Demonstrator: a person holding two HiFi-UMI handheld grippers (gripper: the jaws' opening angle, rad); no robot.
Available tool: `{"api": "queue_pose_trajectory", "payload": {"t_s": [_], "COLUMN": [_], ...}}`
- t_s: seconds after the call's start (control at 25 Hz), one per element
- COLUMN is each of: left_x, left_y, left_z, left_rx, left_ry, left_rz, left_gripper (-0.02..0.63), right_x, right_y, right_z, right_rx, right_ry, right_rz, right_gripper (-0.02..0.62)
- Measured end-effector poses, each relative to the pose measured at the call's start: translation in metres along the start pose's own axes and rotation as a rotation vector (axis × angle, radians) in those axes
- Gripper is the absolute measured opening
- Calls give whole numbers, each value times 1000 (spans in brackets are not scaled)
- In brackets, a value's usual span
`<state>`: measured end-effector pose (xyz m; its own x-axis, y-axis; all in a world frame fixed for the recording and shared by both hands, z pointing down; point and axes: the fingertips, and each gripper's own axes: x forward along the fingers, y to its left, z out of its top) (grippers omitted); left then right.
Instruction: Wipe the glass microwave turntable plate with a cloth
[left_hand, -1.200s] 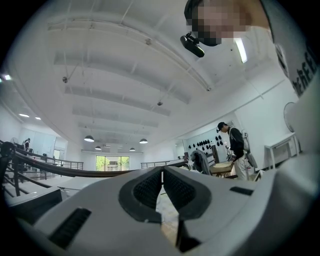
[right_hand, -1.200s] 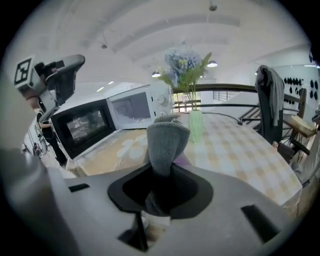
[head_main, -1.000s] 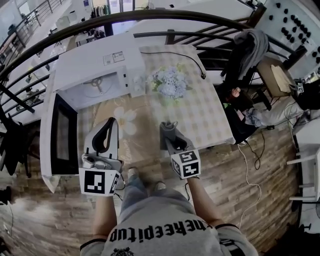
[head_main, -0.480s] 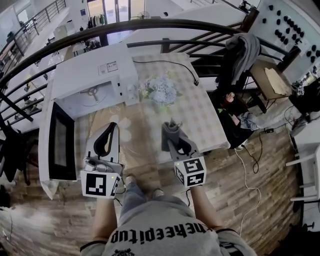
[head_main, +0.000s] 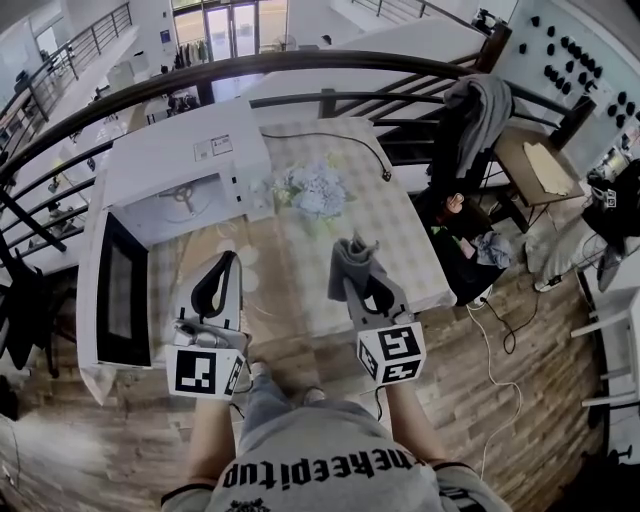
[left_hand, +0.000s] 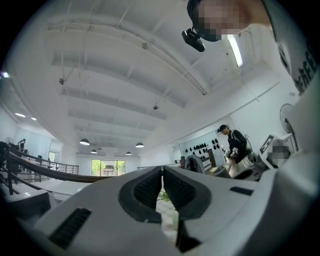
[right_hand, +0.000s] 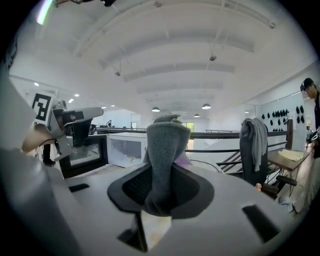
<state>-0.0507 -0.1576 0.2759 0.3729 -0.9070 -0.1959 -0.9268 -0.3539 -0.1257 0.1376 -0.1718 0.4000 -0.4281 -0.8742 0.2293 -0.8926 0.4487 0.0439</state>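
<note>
My right gripper (head_main: 352, 250) is shut on a folded grey cloth (head_main: 349, 264), held over the middle of the checked table (head_main: 410, 235). In the right gripper view the cloth (right_hand: 167, 142) stands up between the pads of that gripper (right_hand: 161, 165). My left gripper (head_main: 230, 258) hovers over the table's left part in front of the microwave, jaws together with nothing in them; the left gripper view shows its pads (left_hand: 150, 187) almost touching on the left gripper (left_hand: 162, 172). I cannot make out the glass plate's outline on the table.
The white microwave (head_main: 180, 160) stands at the back left, its door (head_main: 115, 300) swung open toward me and a roller hub (head_main: 185, 190) in the cavity. Pale flowers (head_main: 315, 188) and a black cable (head_main: 340, 140) lie behind. A railing (head_main: 300, 62) and draped chair (head_main: 470, 110) border the table.
The right gripper with the cloth has drifted slightly right and toward me. The head view has shifted a little. The left gripper has hardly moved.
</note>
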Motion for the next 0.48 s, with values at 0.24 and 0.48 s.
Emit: {"api": "queue_pose_trajectory", "payload": {"t_s": [0.24, 0.48], "left_x": [-2, -2], "left_y": [0, -1], "left_z": [1, 4], "left_rx": [-2, -3], "left_ry": [-2, 2], "left_rz": [6, 15], "left_gripper": [12, 12], "right_x": [-10, -23], "right_y": [-5, -10], "right_z": [24, 50], "right_rx": [-8, -30], "right_ry": [-71, -140], "right_rz": [-22, -42], "right_gripper": [100, 100]}}
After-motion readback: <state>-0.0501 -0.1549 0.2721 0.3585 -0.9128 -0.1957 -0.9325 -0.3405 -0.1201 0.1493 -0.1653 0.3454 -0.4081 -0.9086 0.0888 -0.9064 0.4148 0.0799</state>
